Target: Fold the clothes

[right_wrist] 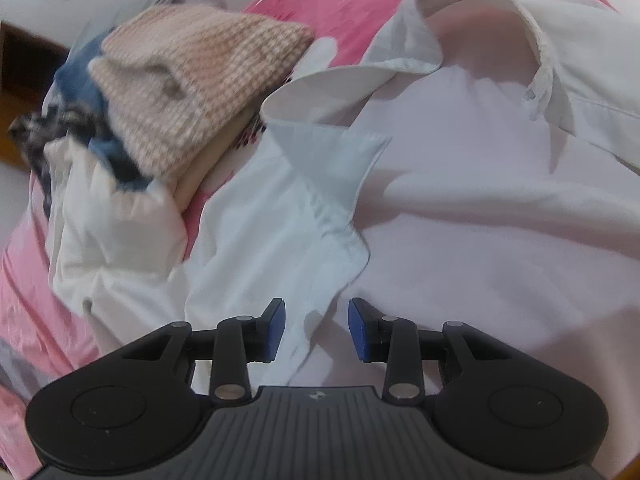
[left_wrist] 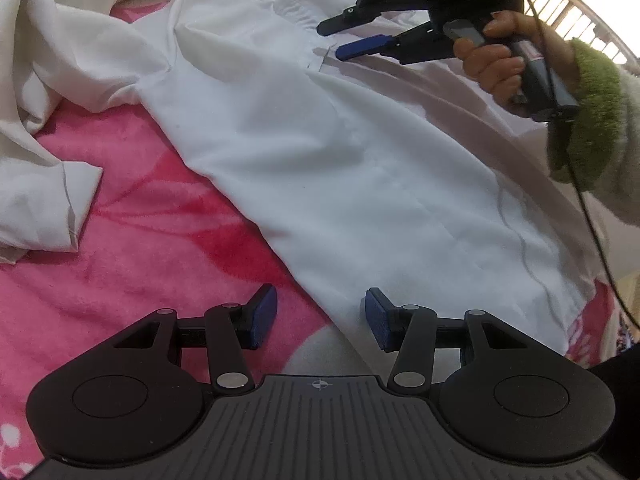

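Observation:
A white shirt (left_wrist: 328, 168) lies spread on a pink blanket (left_wrist: 132, 240). Its collar (right_wrist: 476, 4) is at the far end in the right wrist view. One sleeve (right_wrist: 276, 248) is folded across the body, cuff (right_wrist: 332, 156) pointing to the collar. My left gripper (left_wrist: 320, 316) is open at the shirt's near side edge, which runs between its blue pads (left_wrist: 262, 314). My right gripper (right_wrist: 316, 320) is open just above the sleeve's edge, with nothing clamped. In the left wrist view the right gripper (left_wrist: 330, 40) hovers over the sleeve, held by a hand (left_wrist: 496, 60).
A crumpled cream-white garment (left_wrist: 44, 92) lies left of the shirt. Beyond it is a pile with a beige houndstooth piece (right_wrist: 192, 80) and blue fabric (right_wrist: 80, 80). A green and white sleeve (left_wrist: 588, 120) and a black cable (left_wrist: 592, 220) cross the shirt's right side.

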